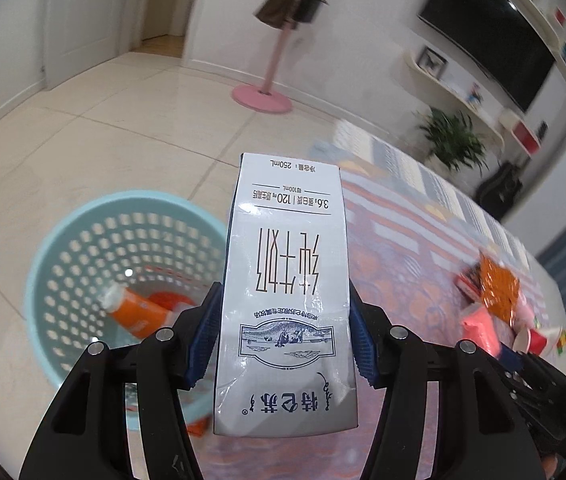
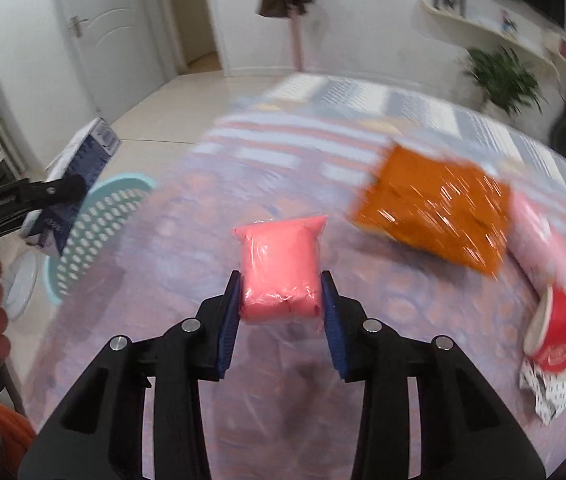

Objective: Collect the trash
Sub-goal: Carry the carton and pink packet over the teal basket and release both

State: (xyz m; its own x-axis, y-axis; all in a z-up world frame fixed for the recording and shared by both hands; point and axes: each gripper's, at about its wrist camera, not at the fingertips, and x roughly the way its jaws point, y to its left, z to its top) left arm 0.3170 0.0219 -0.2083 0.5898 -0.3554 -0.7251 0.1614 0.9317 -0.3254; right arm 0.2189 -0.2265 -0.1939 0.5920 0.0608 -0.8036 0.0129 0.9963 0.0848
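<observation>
Got left gripper (image 1: 283, 328) clamped on milk carton (image 1: 287, 280), held past table edge near blue basket (image 1: 83, 248) for drop, I guess. Right gripper (image 2: 281, 312) pinching pink packet (image 2: 281, 268) over table (image 2: 163, 280), queued next.

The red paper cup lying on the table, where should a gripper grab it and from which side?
Grip the red paper cup across its side wall at mid-body, coming down from above. It lies tipped on the table, so its rounded sides are exposed. Its open mouth appears to face left and gives little to pinch. The right gripper is already shut on the pink packet.
</observation>
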